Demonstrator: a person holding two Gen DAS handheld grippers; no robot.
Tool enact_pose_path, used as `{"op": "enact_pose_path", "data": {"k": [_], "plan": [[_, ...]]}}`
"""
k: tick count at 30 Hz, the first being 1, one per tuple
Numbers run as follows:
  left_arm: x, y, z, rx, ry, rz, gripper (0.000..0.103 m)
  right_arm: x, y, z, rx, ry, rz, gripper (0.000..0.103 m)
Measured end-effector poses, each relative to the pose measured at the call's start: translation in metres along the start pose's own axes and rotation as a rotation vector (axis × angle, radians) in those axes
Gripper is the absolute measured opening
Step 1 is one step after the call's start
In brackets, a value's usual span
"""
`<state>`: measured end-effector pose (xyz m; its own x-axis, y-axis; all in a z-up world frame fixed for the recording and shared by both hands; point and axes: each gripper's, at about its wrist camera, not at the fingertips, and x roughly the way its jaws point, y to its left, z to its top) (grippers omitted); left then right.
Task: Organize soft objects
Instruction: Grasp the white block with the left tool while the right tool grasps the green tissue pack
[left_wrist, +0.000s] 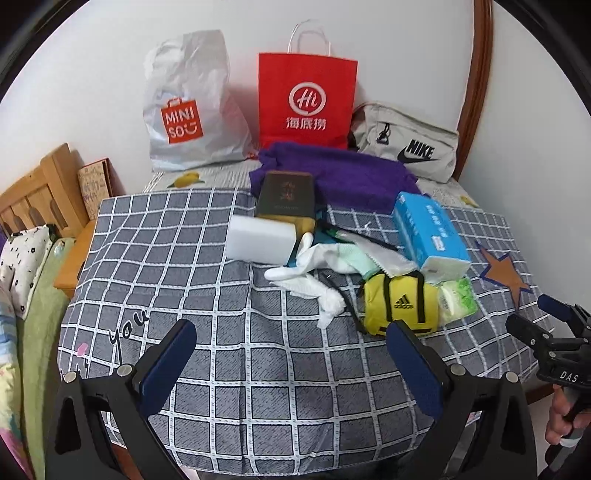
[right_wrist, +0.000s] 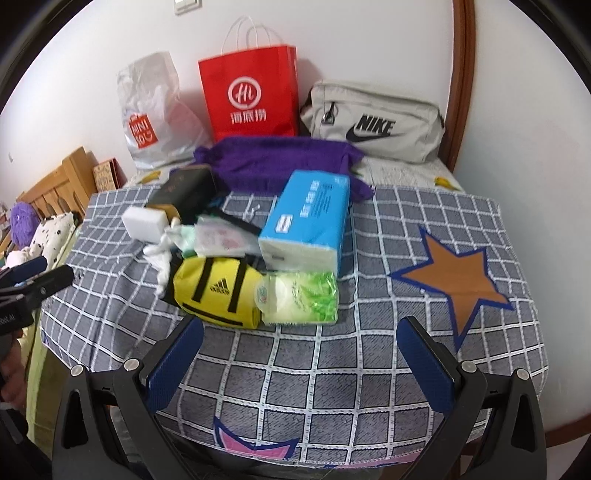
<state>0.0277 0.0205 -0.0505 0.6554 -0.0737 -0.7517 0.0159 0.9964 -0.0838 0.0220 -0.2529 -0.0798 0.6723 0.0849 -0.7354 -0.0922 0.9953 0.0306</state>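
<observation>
Two black grippers with blue ribbed pads hung over the near edge of a table covered by a grey cloth with a white grid (left_wrist: 229, 369). The left gripper (left_wrist: 291, 339) stood with its jaws spread wide, holding nothing; the right gripper (right_wrist: 301, 338) stood likewise wide and empty, near the cloth's orange star patch (right_wrist: 454, 277).

Towards the middle of the cloth lay a heap of soft things. Nearest was a small yellow fabric bag with black straps (left_wrist: 400, 304), touching a green-and-white pack of tissues (left_wrist: 456, 299) on its right. Beside them lay crumpled white gloves (left_wrist: 314, 277). Just behind came a white foam block (left_wrist: 260, 240) and a blue tissue pack (left_wrist: 428, 230). A dark box (left_wrist: 284, 195) rested on a purple towel (left_wrist: 354, 177).

Along the far edge, against the wall, stood a white plastic shopping bag (left_wrist: 188, 103), a red paper bag (left_wrist: 306, 99) and a grey zipped pouch (left_wrist: 406, 144).
</observation>
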Motion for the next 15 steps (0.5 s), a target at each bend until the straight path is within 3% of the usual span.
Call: {"op": "enact_pose_path", "data": {"k": [15], "plan": [[0.063, 0.002, -0.005, -0.007, 0.056, 0.003, 0.103, 0.082, -0.001, -0.005, -0.027, 0.102, 0.009, 0.103]]}}
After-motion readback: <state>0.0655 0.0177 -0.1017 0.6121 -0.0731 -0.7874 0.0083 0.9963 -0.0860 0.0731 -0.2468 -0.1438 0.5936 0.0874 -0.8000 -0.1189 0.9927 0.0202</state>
